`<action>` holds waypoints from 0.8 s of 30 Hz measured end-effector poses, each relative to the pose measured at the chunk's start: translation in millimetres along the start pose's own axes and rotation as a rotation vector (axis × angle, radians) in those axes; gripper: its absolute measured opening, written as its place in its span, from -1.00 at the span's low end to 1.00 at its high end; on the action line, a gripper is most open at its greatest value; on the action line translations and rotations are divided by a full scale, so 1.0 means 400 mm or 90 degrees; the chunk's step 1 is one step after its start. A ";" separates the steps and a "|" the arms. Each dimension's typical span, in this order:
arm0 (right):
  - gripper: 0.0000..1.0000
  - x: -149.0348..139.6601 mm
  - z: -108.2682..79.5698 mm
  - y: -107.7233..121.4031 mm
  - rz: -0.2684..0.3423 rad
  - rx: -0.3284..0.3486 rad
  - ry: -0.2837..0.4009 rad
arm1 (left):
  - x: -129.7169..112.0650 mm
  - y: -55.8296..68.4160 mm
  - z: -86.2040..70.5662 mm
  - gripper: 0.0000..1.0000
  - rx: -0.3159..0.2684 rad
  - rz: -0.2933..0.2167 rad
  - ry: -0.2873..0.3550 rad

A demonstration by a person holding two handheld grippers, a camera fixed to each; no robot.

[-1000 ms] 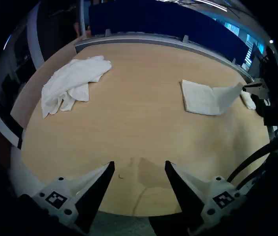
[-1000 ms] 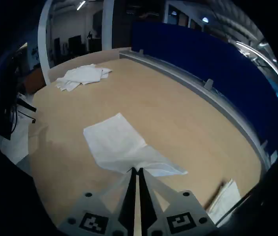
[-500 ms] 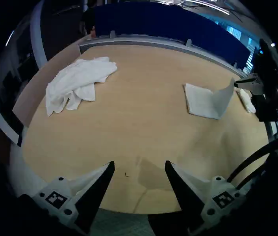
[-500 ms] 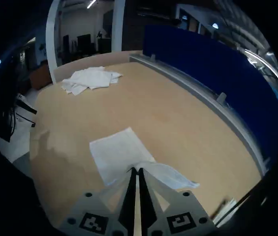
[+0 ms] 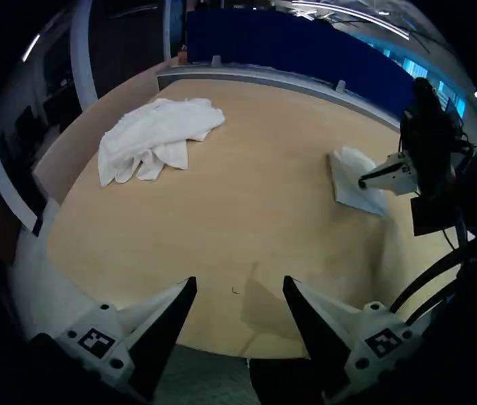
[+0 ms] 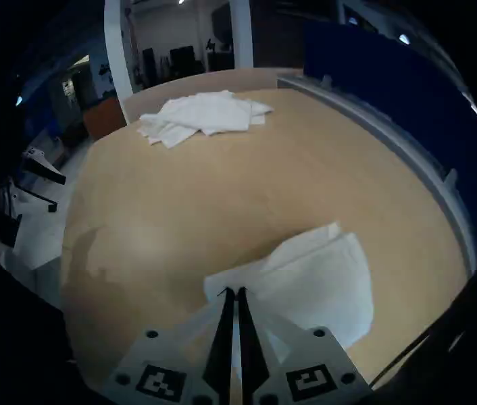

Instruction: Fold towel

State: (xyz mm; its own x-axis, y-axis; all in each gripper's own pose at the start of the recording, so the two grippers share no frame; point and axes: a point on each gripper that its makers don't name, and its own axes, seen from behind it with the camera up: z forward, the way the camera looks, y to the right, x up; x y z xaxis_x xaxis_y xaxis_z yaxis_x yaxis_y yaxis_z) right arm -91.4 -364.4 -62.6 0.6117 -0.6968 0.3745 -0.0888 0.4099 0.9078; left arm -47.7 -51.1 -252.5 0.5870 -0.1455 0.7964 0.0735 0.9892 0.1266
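Right gripper view: right hand-held gripper [image 6: 232, 295] pinches corner of folded towel [image 6: 319, 277], near counter [image 6: 191, 182] right edge.
Left hand-held gripper [image 5: 238, 283]: spread, empty.
Handling: light, limp cloth, likely slides; grip corners.

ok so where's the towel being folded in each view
Left gripper view: towel at right, mid-height, near the table's far side.
Right gripper view: towel low, centre-right.
Shared landmark: the crumpled pile, upper left in both.

L tool [image 5: 238, 279] open over table [image 5: 252, 209] edge; R tool [image 5: 363, 183] at towel [image 5: 350, 174]; cloth pile [image 5: 157, 133] well apart.
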 end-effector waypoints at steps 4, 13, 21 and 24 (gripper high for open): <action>-0.91 -0.031 0.047 -0.021 0.015 0.012 -0.020 | -0.004 -0.006 -0.007 0.89 0.002 -0.008 0.000; -0.52 -0.020 0.033 -0.017 0.016 0.007 -0.007 | -0.002 -0.011 -0.007 0.89 0.001 -0.007 0.000; 0.95 -0.006 -0.020 -0.010 0.012 -0.014 0.027 | -0.001 -0.013 -0.007 0.90 0.001 -0.004 0.000; 1.00 -0.011 -0.036 -0.005 0.014 -0.029 0.033 | 0.001 -0.012 -0.009 0.90 0.000 -0.005 0.001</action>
State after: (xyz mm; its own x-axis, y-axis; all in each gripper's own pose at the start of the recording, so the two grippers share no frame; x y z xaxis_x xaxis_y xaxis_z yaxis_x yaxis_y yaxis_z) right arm -82.6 -353.6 -68.7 0.6503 -0.6565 0.3822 -0.0671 0.4515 0.8897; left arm -44.8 -55.9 -255.0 0.5873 -0.1535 0.7947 0.0788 0.9880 0.1326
